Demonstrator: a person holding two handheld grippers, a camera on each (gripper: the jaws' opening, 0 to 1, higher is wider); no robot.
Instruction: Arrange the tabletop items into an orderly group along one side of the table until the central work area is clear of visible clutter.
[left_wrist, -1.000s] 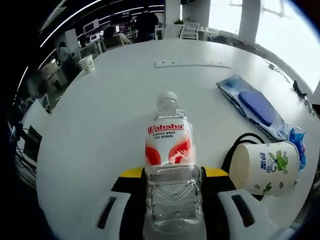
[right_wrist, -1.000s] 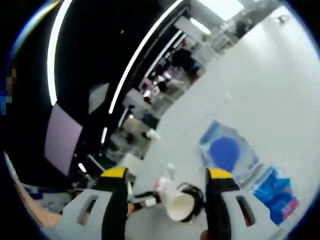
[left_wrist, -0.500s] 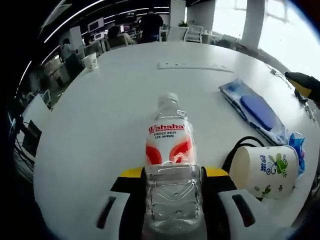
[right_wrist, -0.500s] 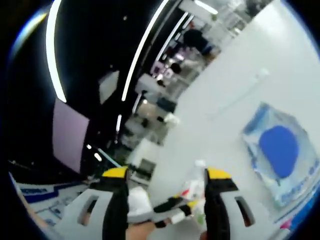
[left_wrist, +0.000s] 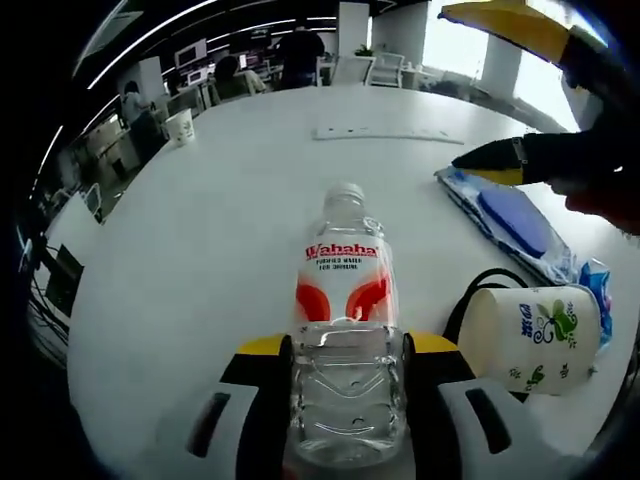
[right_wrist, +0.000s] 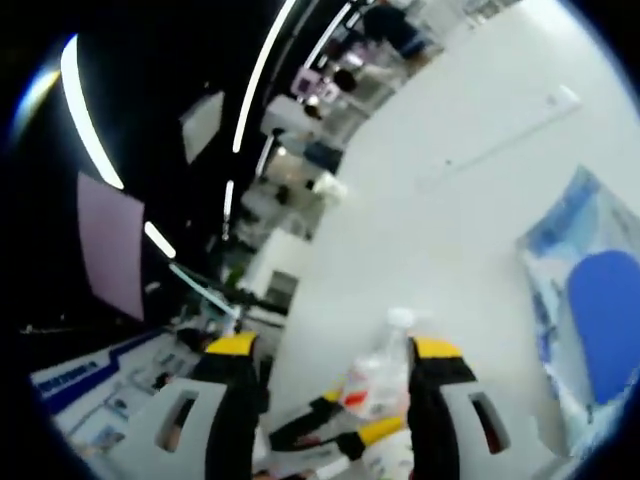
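Note:
A clear Wahaha water bottle (left_wrist: 346, 330) with a red and white label lies along my left gripper (left_wrist: 347, 345), whose jaws are shut on its lower body, cap pointing away over the white table (left_wrist: 230, 230). A printed paper cup (left_wrist: 530, 335) lies on its side just right of that gripper. My right gripper (left_wrist: 456, 86) comes in at the upper right, open, hovering above a blue package (left_wrist: 510, 212). In the right gripper view, my right gripper (right_wrist: 335, 350) stands open with nothing in it, the bottle (right_wrist: 378, 365) and the blue package (right_wrist: 600, 320) lying beyond it.
A black cable loop (left_wrist: 478, 287) lies behind the tipped cup, and a small blue packet (left_wrist: 598, 285) lies beside it. A long pale strip (left_wrist: 385, 133) lies far across the table. Another paper cup (left_wrist: 180, 125) stands at the far left edge. People sit at desks beyond the table.
My right gripper has come into the left gripper view from the right, above the blue package. The right gripper view has swung toward the bottle. The left gripper keeps hold of the bottle.

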